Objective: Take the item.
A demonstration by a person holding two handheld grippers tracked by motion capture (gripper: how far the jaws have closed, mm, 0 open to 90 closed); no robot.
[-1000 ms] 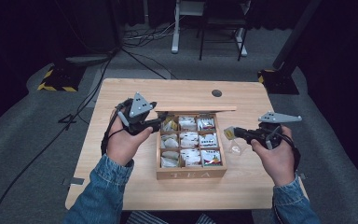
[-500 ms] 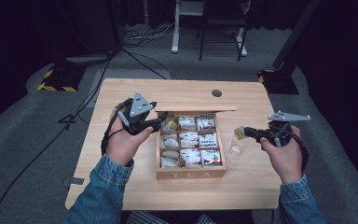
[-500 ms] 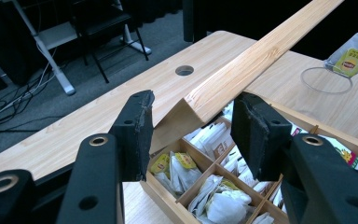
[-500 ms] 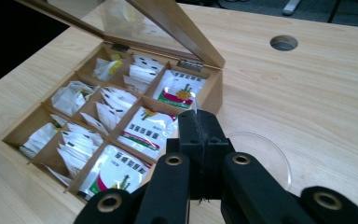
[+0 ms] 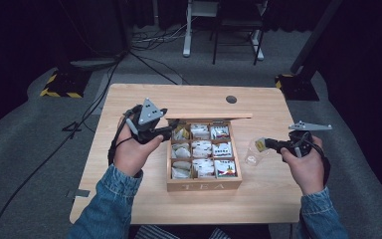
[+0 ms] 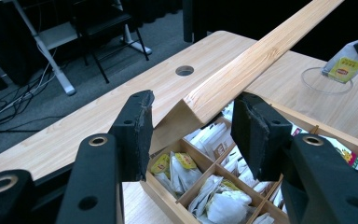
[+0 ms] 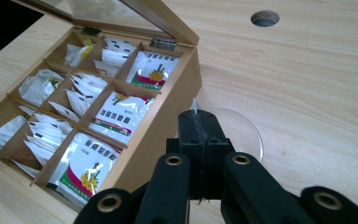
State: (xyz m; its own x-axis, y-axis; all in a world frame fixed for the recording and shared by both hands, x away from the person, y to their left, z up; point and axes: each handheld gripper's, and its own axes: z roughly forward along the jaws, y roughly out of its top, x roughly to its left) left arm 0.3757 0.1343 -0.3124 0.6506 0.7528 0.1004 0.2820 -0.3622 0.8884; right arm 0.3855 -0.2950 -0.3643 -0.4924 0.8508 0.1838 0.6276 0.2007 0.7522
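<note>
On the tabletop (image 5: 129, 199) stands the wooden tea box (image 5: 204, 185), its lid (image 5: 209, 116) raised. The left gripper (image 5: 173, 130) sits at the box's back left corner, its jaws spread wide either side of the lid's edge. Just right of the box, the right gripper (image 5: 263, 145) is clamped on a yellow-labelled tea bag (image 5: 260, 145), directly over the clear glass cup (image 5: 252, 155).

The rectangular light-wood tea box (image 5: 204, 185) has pale brown walls with "TEA" lettered on its front. Inside it, the white paper sachets (image 7: 119, 110) carry yellow flowers with green and red bands, while the small white tea bags (image 6: 182, 164) have yellow tags. The black-jawed right gripper (image 5: 265, 145) pinches a white tea bag with a yellow label (image 6: 344, 64) above a clear glass cup (image 5: 254, 152). The tabletop (image 5: 189, 99) is light, finely grained wood.
</note>
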